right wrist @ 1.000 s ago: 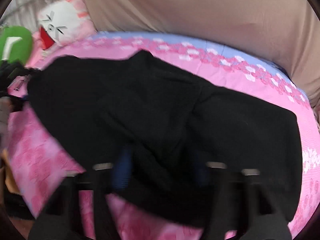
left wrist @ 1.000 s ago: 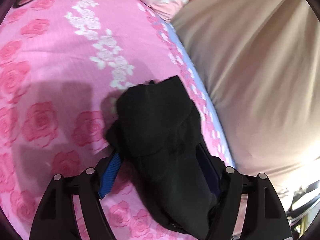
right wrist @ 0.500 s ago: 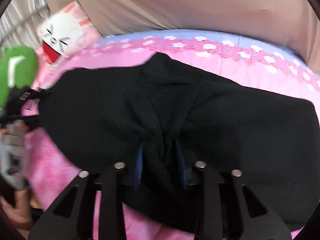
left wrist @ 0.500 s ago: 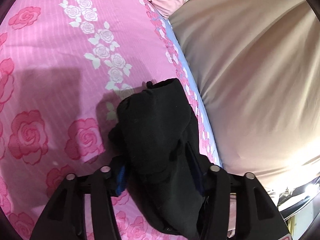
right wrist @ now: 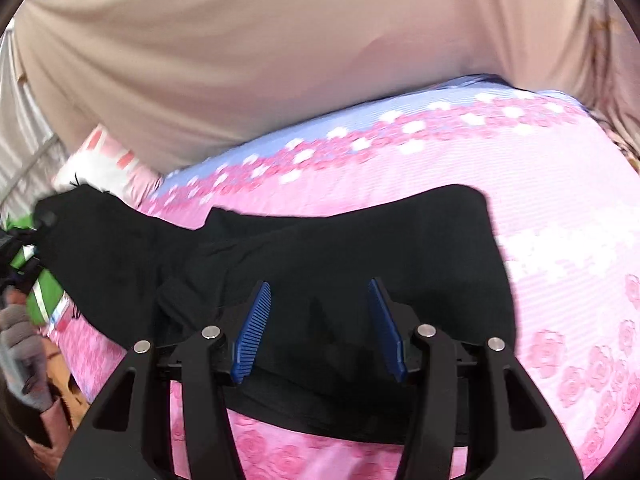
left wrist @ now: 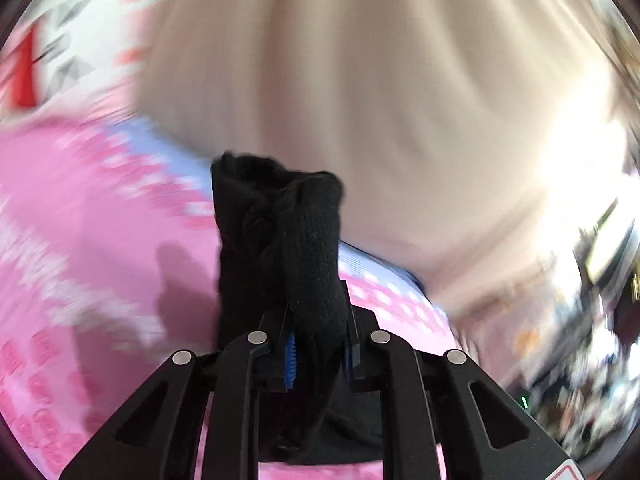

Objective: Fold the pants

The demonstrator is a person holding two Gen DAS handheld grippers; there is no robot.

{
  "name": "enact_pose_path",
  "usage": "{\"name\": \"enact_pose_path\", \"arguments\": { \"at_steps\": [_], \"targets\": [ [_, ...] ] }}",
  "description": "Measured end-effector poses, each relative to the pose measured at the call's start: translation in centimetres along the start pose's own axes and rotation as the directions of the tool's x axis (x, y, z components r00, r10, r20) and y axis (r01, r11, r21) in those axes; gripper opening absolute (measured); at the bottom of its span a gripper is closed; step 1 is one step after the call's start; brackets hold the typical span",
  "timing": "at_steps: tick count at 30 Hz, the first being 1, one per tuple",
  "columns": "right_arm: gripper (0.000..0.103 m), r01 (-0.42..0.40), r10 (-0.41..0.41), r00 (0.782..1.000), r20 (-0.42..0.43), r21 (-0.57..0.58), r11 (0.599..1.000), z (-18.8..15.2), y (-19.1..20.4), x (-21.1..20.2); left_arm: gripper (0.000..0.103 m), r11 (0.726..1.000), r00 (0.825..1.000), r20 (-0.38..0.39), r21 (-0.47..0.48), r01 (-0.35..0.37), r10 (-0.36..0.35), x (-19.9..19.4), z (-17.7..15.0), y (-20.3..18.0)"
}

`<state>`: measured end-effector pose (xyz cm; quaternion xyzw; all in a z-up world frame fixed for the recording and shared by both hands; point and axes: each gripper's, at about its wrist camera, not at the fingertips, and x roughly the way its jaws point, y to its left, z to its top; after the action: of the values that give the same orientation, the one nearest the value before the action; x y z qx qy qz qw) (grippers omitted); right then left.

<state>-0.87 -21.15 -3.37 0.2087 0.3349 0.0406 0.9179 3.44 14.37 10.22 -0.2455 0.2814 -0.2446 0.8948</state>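
1. Your left gripper [left wrist: 318, 344] has just been closing, and its jaws now pinch a bunched end of the black pants [left wrist: 280, 248]. A second ago those jaws stood wide around loose cloth; now the blue pads are nearly together with the knit fabric squeezed between them and standing up ahead of the fingertips.

2. Your right gripper [right wrist: 320, 332] has just been opening. Half a second ago its pads were gathered on a fold of cloth; now the jaws are spread, with the pants [right wrist: 340, 264] lying under and between them but neither pad pressing on the fabric.

3. The left wrist view has swung from the pink bedspread [left wrist: 80, 220] toward the beige curtain [left wrist: 360, 80] and is smeared with blur, so you look to be lifting that end quickly.

4. In the right wrist view the pants lie flat on the pink floral bedspread [right wrist: 560, 240], stretched from the near middle to the far left, where the cloth rises toward the green-bodied left gripper [right wrist: 42, 300] and your gloved hand [right wrist: 20, 360].

5. My reading for the task: the grip has passed from right to left, so the left end is ready to be carried over for a fold while the right end stays laid down.

6. Watch the bunched pinch; a wad like that may drop unevenly and leave a crooked edge.
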Motion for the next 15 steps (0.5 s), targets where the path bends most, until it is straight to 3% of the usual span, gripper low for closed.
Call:
{"name": "enact_pose_path", "arguments": {
  "at_steps": [2,5,6,8,10,15],
  "targets": [
    [0.049,0.009,-0.009,1.0,0.002,0.034,0.999,-0.3,-1.7,-0.3,0.014,0.995,0.997,-0.054,0.08,0.063,-0.059,1.9,-1.6,-3.8],
    [0.051,0.017,-0.015,1.0,-0.018,0.079,0.997,-0.9,-2.9,0.0,0.039,0.979,0.979,-0.17,0.147,0.141,-0.115,6.5,-5.5,-7.1],
    [0.052,0.011,-0.008,1.0,-0.028,0.096,0.995,-1.1,-3.4,-0.1,0.048,0.981,0.972,-0.213,0.146,0.128,-0.096,7.7,-7.0,-7.5],
    [0.053,-0.014,0.018,0.999,-0.031,0.113,0.994,-1.6,-3.9,-0.8,0.049,0.984,0.967,-0.242,0.135,0.116,-0.081,8.5,-8.5,-7.6],
    [0.058,-0.036,0.039,0.999,-0.024,0.11,0.993,-1.6,-3.7,-1.3,0.055,0.984,0.968,-0.234,0.128,0.127,-0.095,7.4,-8.7,-7.1],
    [0.076,-0.157,0.16,0.987,-0.026,0.099,0.983,-0.4,-2.0,-0.8,0.065,0.995,0.993,-0.108,0.089,0.049,-0.04,3.5,-6.2,-4.3]
  ]
}}
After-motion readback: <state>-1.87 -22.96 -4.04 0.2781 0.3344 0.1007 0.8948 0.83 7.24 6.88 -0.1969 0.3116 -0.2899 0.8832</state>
